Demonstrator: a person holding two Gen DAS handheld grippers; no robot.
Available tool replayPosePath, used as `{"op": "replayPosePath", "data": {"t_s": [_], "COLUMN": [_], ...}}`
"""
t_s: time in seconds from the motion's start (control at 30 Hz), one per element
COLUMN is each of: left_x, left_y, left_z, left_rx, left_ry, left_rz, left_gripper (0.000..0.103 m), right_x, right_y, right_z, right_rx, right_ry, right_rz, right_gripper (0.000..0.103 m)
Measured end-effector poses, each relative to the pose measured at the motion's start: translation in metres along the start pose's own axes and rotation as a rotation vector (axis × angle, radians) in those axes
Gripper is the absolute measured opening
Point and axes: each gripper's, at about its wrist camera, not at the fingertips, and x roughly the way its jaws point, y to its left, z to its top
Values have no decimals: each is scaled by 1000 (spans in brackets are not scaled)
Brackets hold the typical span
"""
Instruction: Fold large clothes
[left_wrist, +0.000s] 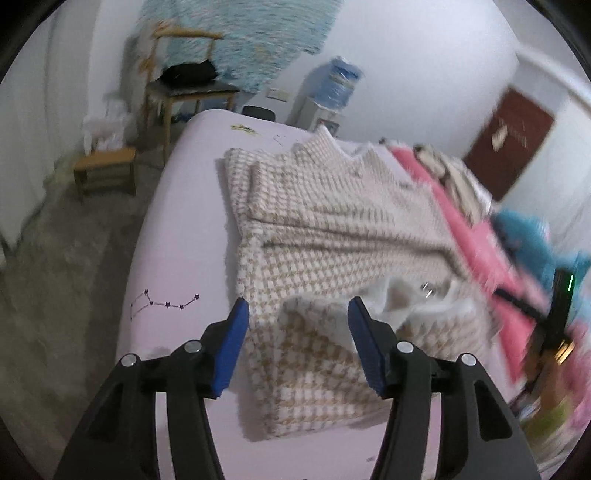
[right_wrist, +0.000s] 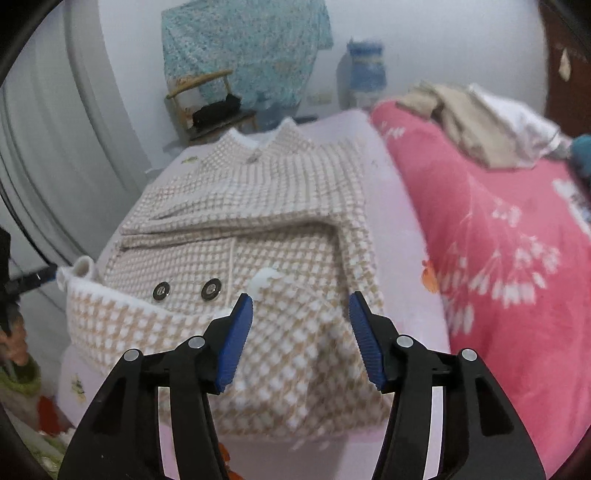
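A beige-and-white houndstooth coat (left_wrist: 325, 229) lies partly folded on the pale pink bed sheet (left_wrist: 173, 229), collar at the far end. In the left wrist view my left gripper (left_wrist: 299, 306) is open above the coat's near folded hem, blue pads apart, nothing gripped. In the right wrist view the same coat (right_wrist: 258, 206) shows two metal snap buttons (right_wrist: 184, 290) and a turned-up white lining edge. My right gripper (right_wrist: 301, 302) hangs open over the near hem fold, its pads clear of the cloth.
A pink floral quilt (right_wrist: 498, 240) with a heap of beige and white clothes (right_wrist: 476, 122) lies to the right. A wooden chair (left_wrist: 184, 88) with a dark item, a small stool (left_wrist: 105, 170) and a water dispenser (left_wrist: 332, 88) stand beyond the bed. Grey floor lies left.
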Motion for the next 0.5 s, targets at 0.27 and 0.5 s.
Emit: {"op": "replayPosePath", "data": {"t_s": [0.27, 0.5], "left_x": [28, 1], "left_y": [-21, -15], "left_z": [-9, -6], "left_rx": [133, 85], "left_ry": [51, 17], "left_rz": [21, -111], "left_gripper": [54, 61], "right_x": [47, 59], "right_y": [-12, -20], "right_z": [11, 2], "right_rx": [-22, 7], "right_ry": [183, 242], "right_rz": [87, 100], "right_gripper": [46, 39]}}
